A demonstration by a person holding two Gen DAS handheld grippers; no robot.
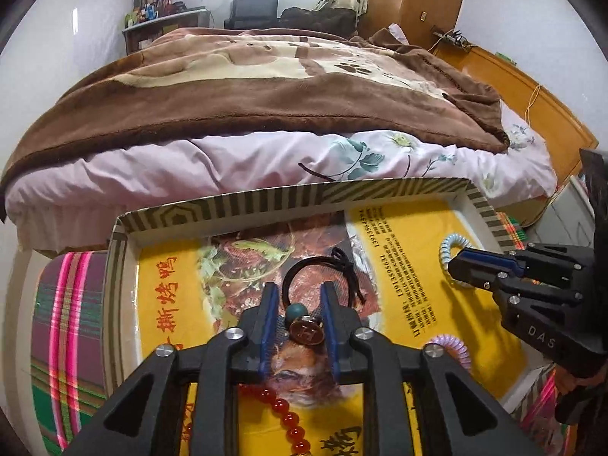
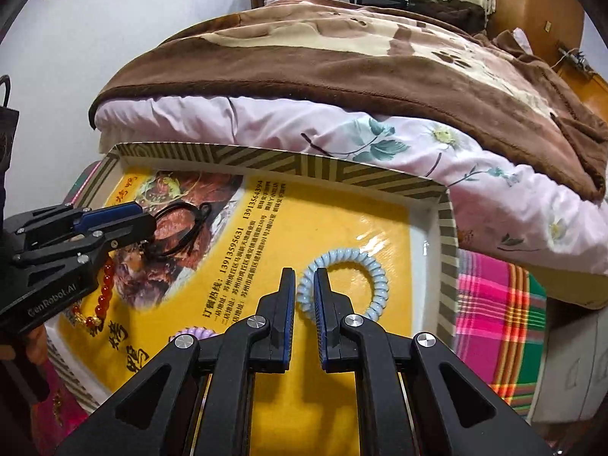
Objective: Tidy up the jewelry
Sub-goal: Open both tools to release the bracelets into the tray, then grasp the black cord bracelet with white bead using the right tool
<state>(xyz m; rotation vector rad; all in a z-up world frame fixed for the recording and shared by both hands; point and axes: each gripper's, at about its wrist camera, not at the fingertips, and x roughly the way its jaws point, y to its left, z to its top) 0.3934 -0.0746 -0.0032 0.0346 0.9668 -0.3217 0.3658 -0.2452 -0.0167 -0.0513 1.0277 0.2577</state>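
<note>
right gripper (image 2: pixel 304 285) pinching blue coil tie (image 2: pixel 376 288), tray rim (image 2: pixel 448 235) near

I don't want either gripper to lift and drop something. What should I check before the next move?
1. Left gripper straddles the black hair tie's charm: ok.
2. Left jaws closed on it: not ok, gaps show.
3. Right gripper pinching the pale blue coil tie: cannot tell.
4. Red bead bracelet free of the left gripper: cannot tell.
5. Tray rim away from both grippers: ok.
</note>
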